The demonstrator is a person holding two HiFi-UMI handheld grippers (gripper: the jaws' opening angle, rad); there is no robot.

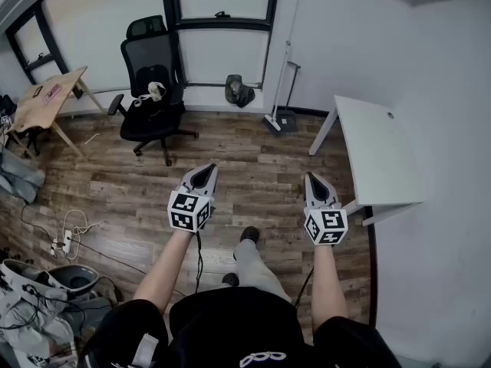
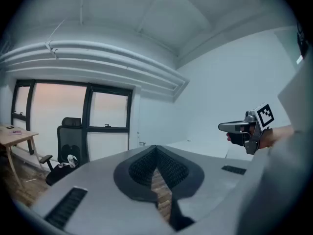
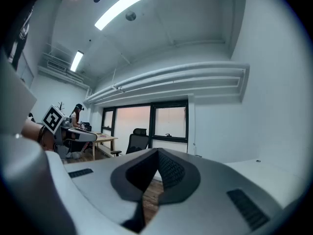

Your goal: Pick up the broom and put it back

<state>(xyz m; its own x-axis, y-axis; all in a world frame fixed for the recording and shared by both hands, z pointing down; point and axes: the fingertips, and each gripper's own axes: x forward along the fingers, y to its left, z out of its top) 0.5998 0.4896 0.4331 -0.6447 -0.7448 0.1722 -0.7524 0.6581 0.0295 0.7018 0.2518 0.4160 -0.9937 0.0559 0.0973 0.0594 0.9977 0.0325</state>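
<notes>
The room is viewed from head height and steeply downward by the head camera, so that the left gripper [image 1: 205,171] and the right gripper [image 1: 313,179] are seen close below. The floor [image 1: 253,159], the office chair [image 1: 153,83], the window [image 1: 222,14] and the white desk [image 1: 380,156] are seen farther out. The left gripper view is taken from just behind that gripper's own jaws, nearly level, towards the window [image 2: 107,121] and the office chair [image 2: 68,143], both far off; the right gripper [image 2: 234,127] is caught near its right edge. The right gripper view is likewise taken low and nearly level along its jaws towards the same window [image 3: 168,124]. The office chair [image 3: 138,142] is shared by all three views, and the left gripper [image 3: 73,130] is seen near that view's left edge.
</notes>
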